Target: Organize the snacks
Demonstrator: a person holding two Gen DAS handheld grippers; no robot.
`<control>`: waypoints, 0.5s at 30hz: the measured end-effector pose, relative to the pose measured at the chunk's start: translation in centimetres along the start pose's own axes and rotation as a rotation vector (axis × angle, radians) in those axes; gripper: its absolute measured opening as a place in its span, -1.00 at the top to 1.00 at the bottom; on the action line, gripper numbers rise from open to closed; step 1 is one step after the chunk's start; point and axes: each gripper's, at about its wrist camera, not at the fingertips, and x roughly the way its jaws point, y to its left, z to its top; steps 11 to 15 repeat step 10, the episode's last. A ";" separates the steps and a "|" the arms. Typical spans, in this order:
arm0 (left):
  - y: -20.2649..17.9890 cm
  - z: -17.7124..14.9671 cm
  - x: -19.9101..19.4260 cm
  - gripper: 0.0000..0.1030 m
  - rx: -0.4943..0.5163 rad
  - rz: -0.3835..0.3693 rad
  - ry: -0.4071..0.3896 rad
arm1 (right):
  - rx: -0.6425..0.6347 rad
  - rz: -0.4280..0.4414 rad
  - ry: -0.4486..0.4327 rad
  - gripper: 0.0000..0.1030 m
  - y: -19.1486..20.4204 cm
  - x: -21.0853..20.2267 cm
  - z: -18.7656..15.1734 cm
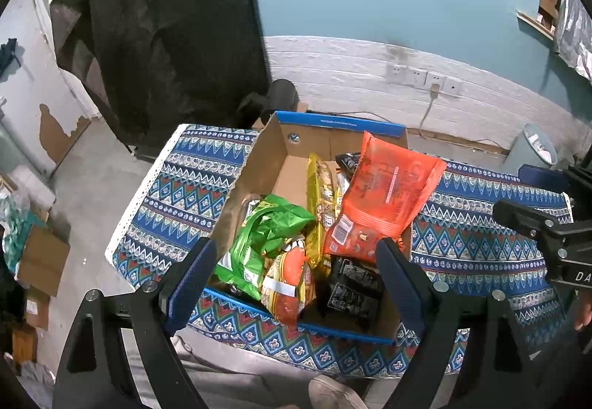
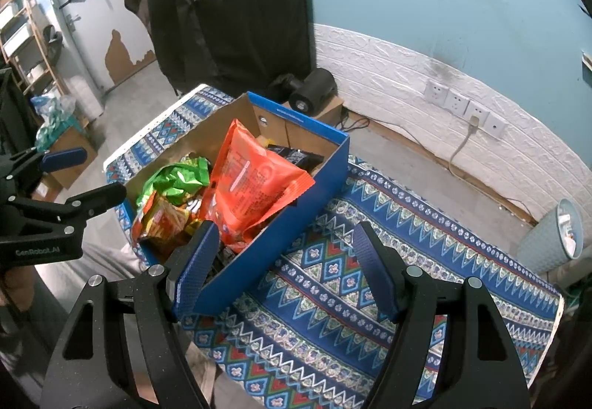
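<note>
A blue cardboard box stands on the patterned cloth and holds several snack bags. An orange bag leans on top at the right. A green bag, a yellow bag, a red-orange bag and a black bag lie inside. My left gripper is open and empty above the box's near edge. My right gripper is open and empty beside the box's right wall.
The blue patterned cloth covers a low table. A grey waste bin stands at the right. Wall sockets with a plugged cable sit behind. A black cylinder rests on a carton behind the box. Cartons lie on the floor left.
</note>
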 end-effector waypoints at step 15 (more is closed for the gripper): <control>0.0 -0.1 0.0 -0.72 -0.005 -0.005 0.002 | -0.005 -0.002 0.008 -0.44 0.0 0.2 -0.4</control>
